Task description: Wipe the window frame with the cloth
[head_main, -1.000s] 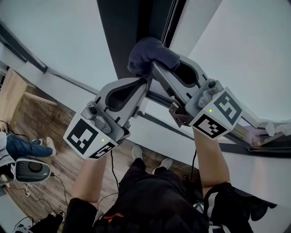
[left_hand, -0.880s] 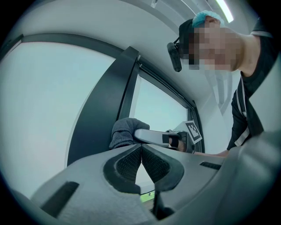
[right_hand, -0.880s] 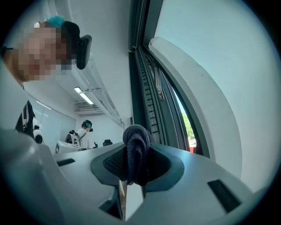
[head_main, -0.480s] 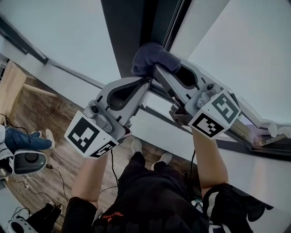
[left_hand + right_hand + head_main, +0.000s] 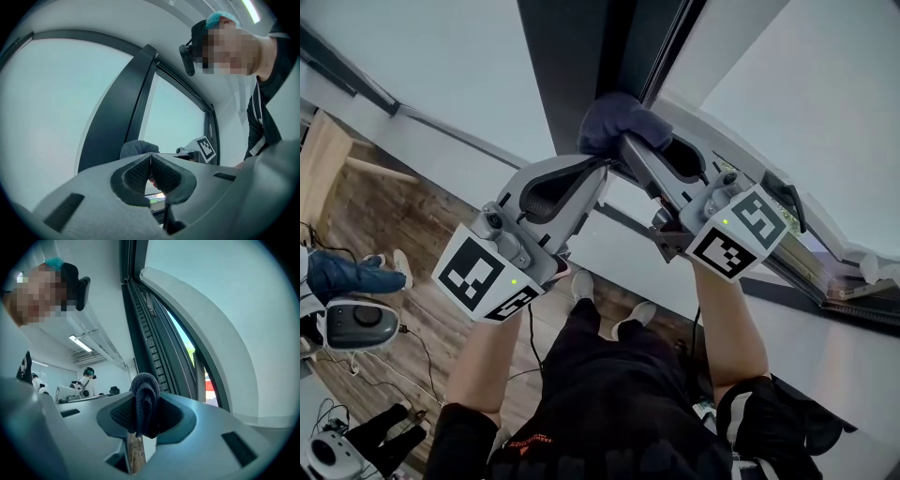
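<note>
A dark blue cloth is bunched against the dark upright window frame. My right gripper is shut on the cloth, which bulges out between its jaws. The frame's ribbed track runs up past it in the right gripper view. My left gripper sits just below and left of the cloth, shut with nothing in it; its pads meet. The cloth and the dark frame post show beyond them.
Pale window panes flank the frame on both sides. A lower frame rail runs off to the right. Below are the wooden floor, cables, a white device and the person's legs and shoes.
Both grippers and the cloth have shifted slightly right and up along the frame. The grip on the cloth is the same.
</note>
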Available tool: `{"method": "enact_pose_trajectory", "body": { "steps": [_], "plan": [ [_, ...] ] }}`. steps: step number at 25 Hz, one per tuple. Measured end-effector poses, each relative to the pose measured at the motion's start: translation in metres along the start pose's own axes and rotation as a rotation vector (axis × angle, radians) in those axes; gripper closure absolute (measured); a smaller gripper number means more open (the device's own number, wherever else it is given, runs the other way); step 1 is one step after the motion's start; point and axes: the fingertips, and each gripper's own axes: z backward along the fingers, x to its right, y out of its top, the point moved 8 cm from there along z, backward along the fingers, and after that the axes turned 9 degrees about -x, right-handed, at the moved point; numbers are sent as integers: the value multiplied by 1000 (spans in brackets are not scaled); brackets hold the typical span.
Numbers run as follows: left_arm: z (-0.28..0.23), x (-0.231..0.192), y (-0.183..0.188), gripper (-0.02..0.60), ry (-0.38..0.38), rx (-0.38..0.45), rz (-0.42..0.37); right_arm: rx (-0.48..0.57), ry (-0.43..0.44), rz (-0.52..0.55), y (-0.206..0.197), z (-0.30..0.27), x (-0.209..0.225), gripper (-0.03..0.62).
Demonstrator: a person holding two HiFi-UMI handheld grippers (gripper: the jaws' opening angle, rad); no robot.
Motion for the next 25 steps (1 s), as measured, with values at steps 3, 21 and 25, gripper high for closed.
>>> {"method": "enact_pose_trajectory", "body": {
  "steps": [3,21,25],
  "plan": [
    [0,-2,-7,561,3,-11,10,-16,-5,-25,-14,-2,5,494],
    [-2,-6,-45,563,14,-60,68,-104,-25,-108,-75,-10,25,493],
    [-2,-6,-58,563,18,-76,90,-124,-30,-136,-91,-11,31,494]
  ]
}}
